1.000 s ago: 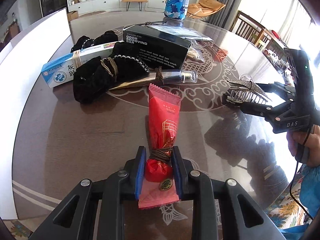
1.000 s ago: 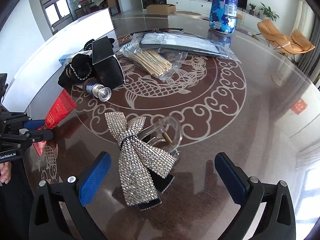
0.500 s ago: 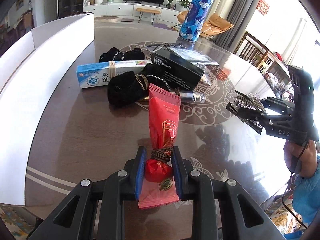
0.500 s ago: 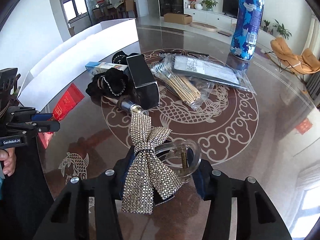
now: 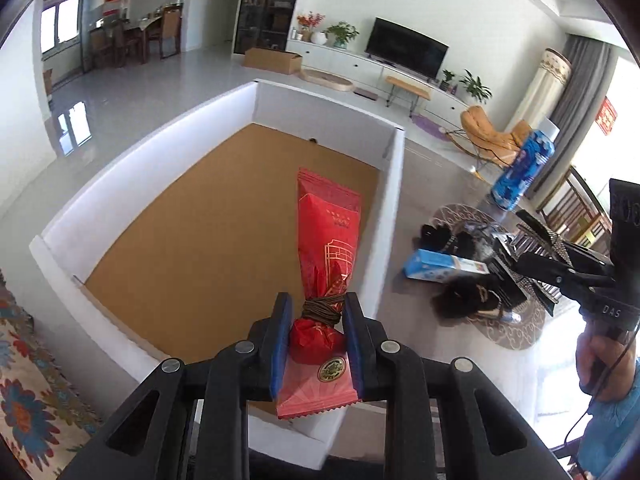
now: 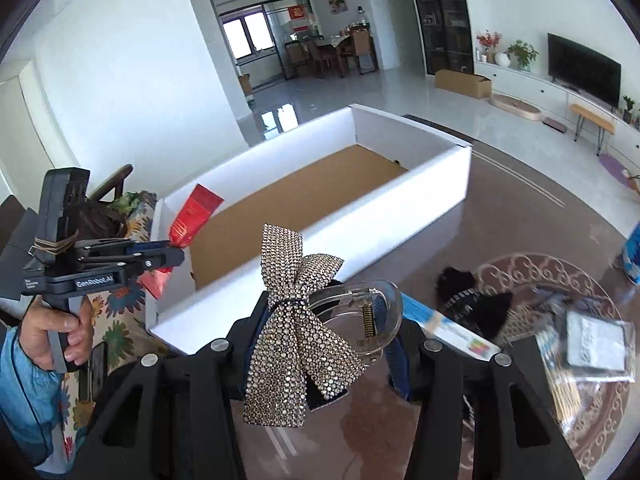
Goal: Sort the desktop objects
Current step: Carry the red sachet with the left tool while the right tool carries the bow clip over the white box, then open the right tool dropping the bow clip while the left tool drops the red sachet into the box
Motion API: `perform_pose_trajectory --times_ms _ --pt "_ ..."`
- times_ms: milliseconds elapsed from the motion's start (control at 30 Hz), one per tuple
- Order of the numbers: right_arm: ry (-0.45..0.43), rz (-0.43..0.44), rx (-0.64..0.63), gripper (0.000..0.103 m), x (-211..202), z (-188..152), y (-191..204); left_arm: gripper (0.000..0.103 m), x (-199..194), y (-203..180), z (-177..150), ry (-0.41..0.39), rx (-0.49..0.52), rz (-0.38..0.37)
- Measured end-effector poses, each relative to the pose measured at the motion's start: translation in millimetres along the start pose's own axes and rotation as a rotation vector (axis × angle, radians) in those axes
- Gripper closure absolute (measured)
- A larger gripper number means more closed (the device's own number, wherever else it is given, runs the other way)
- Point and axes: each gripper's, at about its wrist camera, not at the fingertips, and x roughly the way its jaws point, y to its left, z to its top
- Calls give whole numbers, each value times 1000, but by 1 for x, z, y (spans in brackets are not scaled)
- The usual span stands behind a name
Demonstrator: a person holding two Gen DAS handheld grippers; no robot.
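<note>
Pinching the tied neck of a long red foil snack packet (image 5: 328,248), the left gripper (image 5: 316,328) has its blue pads pressed onto the brown cord wound round the packet. The packet's long axis runs straight forward, away from the jaws, with its short sealed tail hanging back between the arms of the tool. Directly beneath and ahead of that packet lies the brown cardboard floor of a large white-walled open box (image 5: 396,184), so the packet already hangs inside the box's outline, near its right-hand wall; a release should drop it onto the floor, I judge.

The right gripper (image 6: 320,340) is clamped on a clear plastic claw hair clip with a rhinestone-covered bow (image 6: 292,320), the bow standing up and draping over the left finger. From this claw the box (image 6: 464,176) lies ahead and a little to the left, its near white wall between clip and floor, so this hand has farther to carry. The left hand is the nearer one.
</note>
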Motion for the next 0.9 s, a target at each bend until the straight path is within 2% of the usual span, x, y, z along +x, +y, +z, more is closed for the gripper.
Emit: perform_pose_trajectory --times_ms 133,200,333,433,467,500,533,567,600,667,767,833,900 --pt "20 66 -53 52 69 59 55 78 19 49 18 23 -84 79" --pt "47 74 -77 52 108 76 76 78 32 64 23 45 -113 103" --pt "123 23 -139 52 175 90 100 78 59 81 27 98 -124 143" --pt "167 -4 -157 51 206 87 102 78 74 88 29 124 -127 159" --pt "182 -17 -164 49 214 87 102 78 79 89 30 132 -132 163" --pt "193 -34 -168 35 220 86 101 76 83 91 29 142 -140 170" --pt "201 -45 -165 16 222 84 98 76 85 92 29 148 -142 182" --pt "198 -46 -158 11 221 83 94 72 87 90 30 150 -137 192" --pt "183 -44 -150 9 218 83 89 67 89 88 31 154 -134 190" --pt "162 -38 -134 9 210 84 82 48 88 81 30 147 -123 161" --pt "109 -42 -107 9 183 82 73 34 76 72 28 100 -95 223" --pt "40 -52 -94 9 151 75 66 31 64 59 24 53 -82 236" --pt "-96 -87 -104 9 103 60 61 31 51 41 20 10 -73 206"
